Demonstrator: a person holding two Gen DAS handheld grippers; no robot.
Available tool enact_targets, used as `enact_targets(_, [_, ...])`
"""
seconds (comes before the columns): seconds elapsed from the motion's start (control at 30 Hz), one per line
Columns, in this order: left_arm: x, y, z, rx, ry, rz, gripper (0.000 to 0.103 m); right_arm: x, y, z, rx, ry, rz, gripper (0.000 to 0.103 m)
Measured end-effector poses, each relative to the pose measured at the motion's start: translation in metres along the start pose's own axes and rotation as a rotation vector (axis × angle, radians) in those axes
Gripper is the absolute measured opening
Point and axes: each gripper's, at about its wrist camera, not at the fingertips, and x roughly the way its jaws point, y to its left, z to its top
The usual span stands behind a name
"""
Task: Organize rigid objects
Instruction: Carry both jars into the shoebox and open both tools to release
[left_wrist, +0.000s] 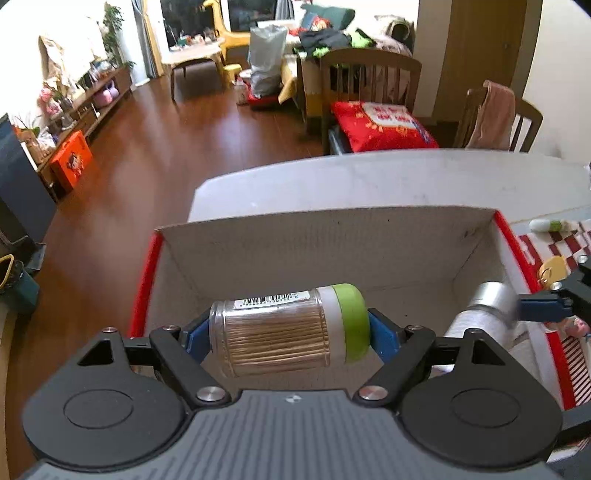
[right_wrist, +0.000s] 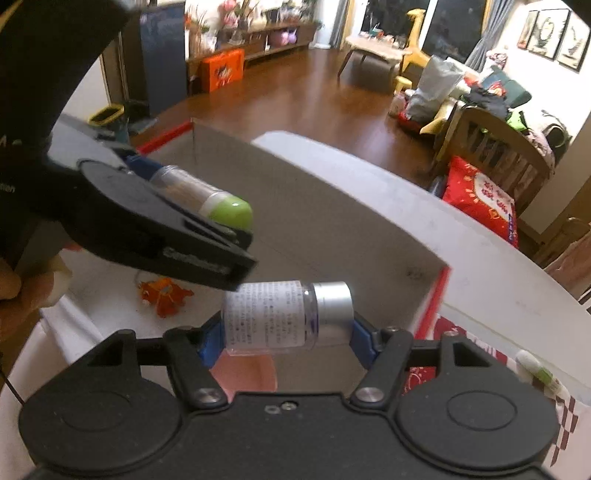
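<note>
Over the open box (left_wrist: 332, 240), left gripper (left_wrist: 286, 334) clamps a toothpick jar (left_wrist: 280, 332) sideways, end to end, right gripper (right_wrist: 286, 332) likewise a silver-capped bottle (right_wrist: 284, 317), both apparently held crosswise to be laid flat inside.

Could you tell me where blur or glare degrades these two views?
Left wrist view: the silver-capped bottle is smeared by blur and the upper-left wall is blown out; right wrist view: the left hand-held gripper is dark and soft, while the toothpick jar stays sharp in the left view.
</note>
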Motion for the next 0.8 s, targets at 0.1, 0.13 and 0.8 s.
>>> enact_targets(0.1, [0.013,0.0,0.005,0.017,0.042,0.01,0.084,0.016,0.001,0.004,0.015,0.05,-0.004,0.067])
enact_targets(0.13, [0.016,0.001,0.007,0.013,0.06,0.006,0.084,0.02,0.001,0.006,0.023,0.062,-0.002,0.067])
enact_targets(0.8, [0.061,0.008,0.004,-0.029,0.245,-0.025,0.084,0.059,0.0,0.012,0.087,0.202,0.062,0.066])
